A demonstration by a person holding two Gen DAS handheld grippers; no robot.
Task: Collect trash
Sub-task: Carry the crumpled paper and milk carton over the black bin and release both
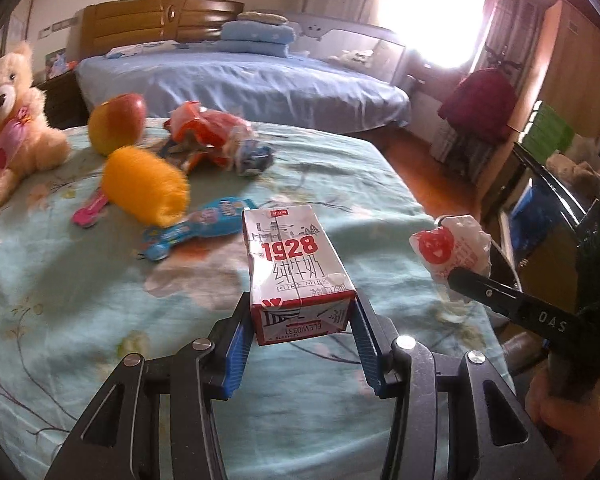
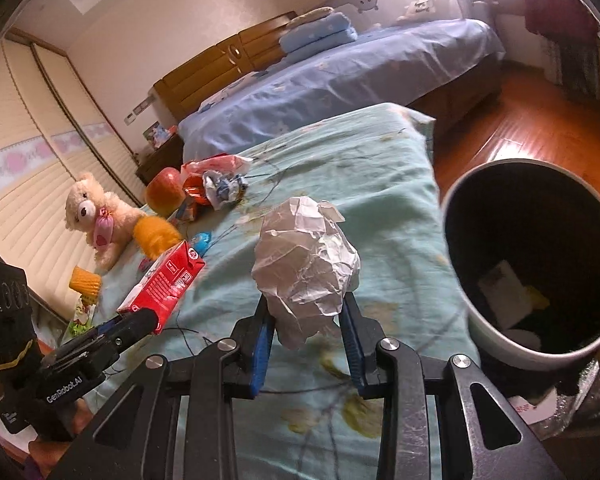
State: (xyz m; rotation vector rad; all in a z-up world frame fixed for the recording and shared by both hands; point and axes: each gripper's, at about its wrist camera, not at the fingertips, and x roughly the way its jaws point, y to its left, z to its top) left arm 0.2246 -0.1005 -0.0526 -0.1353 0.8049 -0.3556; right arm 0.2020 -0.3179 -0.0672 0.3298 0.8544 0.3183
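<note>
My left gripper (image 1: pixel 300 312) is shut on a red and white milk carton (image 1: pixel 296 268) marked 1928 and holds it above the teal bedspread (image 1: pixel 100 320). The carton also shows in the right wrist view (image 2: pixel 164 284). My right gripper (image 2: pixel 306 316) is shut on a crumpled white paper ball (image 2: pixel 306 264), which also shows in the left wrist view (image 1: pixel 454 246). A white-rimmed trash bin (image 2: pixel 496 332) with some scraps inside stands just right of the paper ball, beside the bed. More wrappers (image 1: pixel 216 136) lie in a heap farther up the bed.
A teddy bear (image 1: pixel 8 120), an apple (image 1: pixel 118 122), a yellow fluffy item (image 1: pixel 144 186), a blue packet (image 1: pixel 196 232) and a pink item (image 1: pixel 88 212) lie on the bedspread. A second blue bed (image 1: pixel 240 84) stands behind. Wooden floor (image 2: pixel 520 128) lies to the right.
</note>
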